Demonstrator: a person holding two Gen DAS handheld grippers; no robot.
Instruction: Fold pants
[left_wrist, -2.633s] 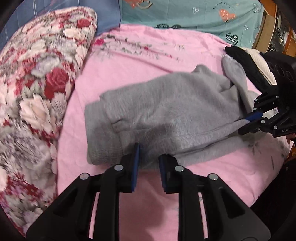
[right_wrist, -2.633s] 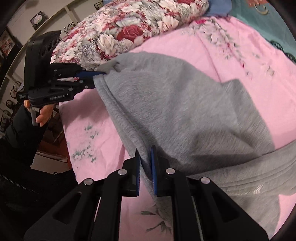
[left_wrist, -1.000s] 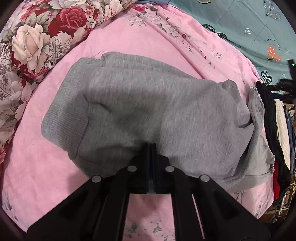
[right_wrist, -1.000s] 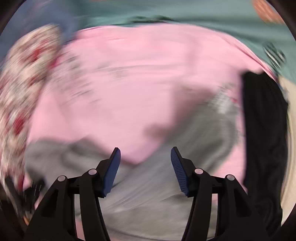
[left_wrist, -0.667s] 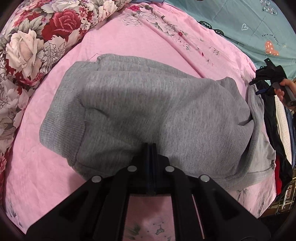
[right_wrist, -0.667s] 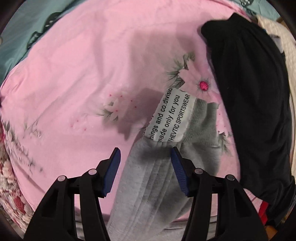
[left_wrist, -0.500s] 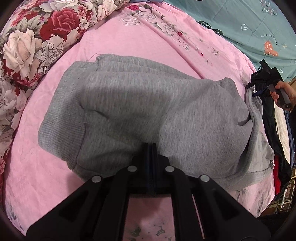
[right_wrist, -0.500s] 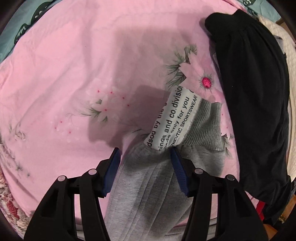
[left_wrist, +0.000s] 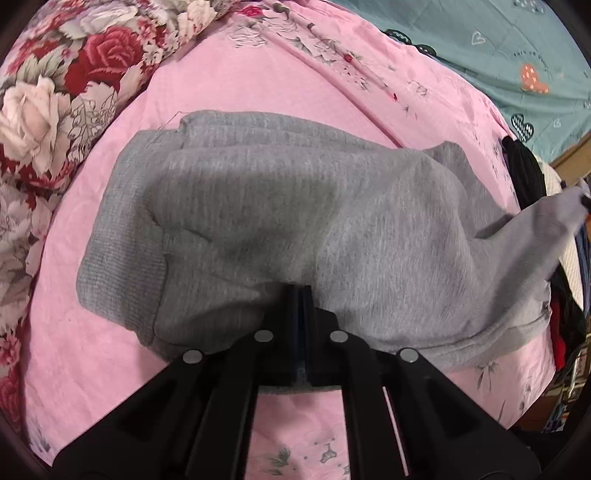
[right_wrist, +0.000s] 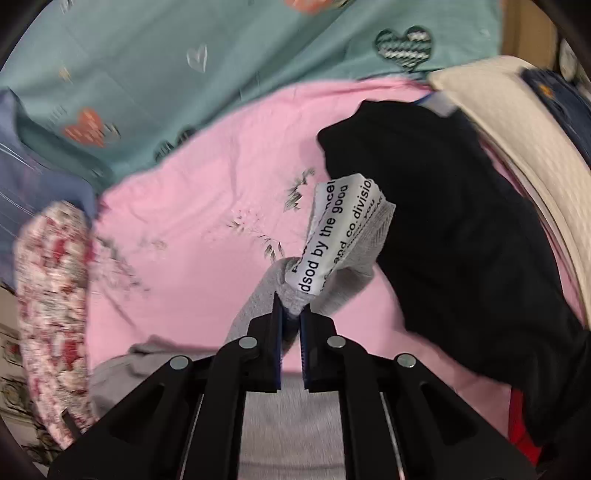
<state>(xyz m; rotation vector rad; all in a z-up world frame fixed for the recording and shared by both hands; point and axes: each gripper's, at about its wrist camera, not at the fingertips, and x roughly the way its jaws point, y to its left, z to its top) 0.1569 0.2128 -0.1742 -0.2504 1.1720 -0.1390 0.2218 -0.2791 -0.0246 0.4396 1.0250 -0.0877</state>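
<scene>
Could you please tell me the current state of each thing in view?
Grey sweatpants: folded over, bunched on the pink sheet.
Cuff with printed label: lifted off the sheet.
Left tool: shut on the sweatpants' near edge.
Right tool: shut on the cuff end.
Black garment: lying crumpled beside.

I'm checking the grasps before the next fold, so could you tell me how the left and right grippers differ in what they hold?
The left gripper pinches the near edge of the pants low against the pink sheet; the right gripper holds a lifted cuff end.
The white label sticks up past the right gripper; none shows at the left.
Both are shut on the pants.
</scene>
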